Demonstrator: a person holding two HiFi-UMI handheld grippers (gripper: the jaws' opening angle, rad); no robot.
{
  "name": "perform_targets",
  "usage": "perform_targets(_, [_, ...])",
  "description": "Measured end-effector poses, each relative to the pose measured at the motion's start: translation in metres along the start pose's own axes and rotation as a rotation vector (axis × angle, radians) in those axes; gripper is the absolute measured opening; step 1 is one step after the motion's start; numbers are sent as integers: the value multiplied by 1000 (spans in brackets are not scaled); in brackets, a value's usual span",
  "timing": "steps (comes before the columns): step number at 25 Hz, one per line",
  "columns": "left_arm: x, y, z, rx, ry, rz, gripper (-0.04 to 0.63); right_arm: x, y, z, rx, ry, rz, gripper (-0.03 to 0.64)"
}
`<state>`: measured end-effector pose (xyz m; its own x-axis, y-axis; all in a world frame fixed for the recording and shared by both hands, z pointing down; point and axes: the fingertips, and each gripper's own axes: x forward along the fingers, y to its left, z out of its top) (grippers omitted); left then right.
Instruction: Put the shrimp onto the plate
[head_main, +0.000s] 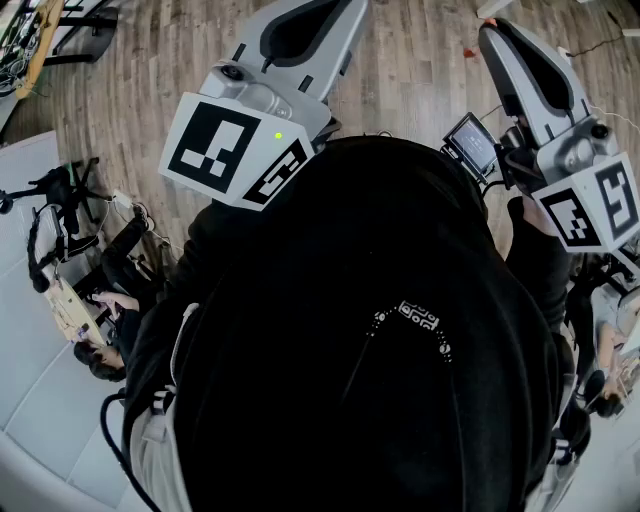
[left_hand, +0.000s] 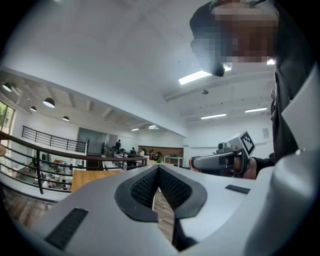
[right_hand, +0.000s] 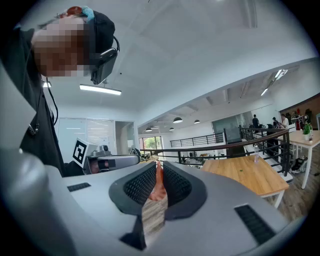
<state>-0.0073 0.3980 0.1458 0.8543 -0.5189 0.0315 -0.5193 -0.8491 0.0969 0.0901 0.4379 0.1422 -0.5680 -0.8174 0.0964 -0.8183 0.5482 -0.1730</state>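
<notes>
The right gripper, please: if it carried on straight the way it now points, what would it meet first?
Nothing close: the right gripper, shut on the shrimp, points into open room. The first thing in line looks to be the black railing far off, though depth is hard to judge.

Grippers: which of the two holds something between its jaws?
The right gripper, pinching an orange shrimp between its pads; the left gripper is shut, empty.

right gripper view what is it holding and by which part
The shrimp, pinched between the right gripper's jaws along its narrow part, with its wider end sticking out behind them. The left gripper holds nothing; its jaws are together.
</notes>
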Motion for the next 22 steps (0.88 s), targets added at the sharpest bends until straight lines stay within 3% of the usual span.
perform_targets(7, [1, -4, -3, 9, -15, 15, 5, 8, -2, -4, 11, -10, -51, 55])
perform_targets(14, [8, -1, -5, 49, -5, 68, 5, 4, -17, 10, -53, -62, -156, 55])
perform_targets(22, [5, 0, -4, 68, -12, 87, 5, 19, 6, 1, -41, -40, -97, 55])
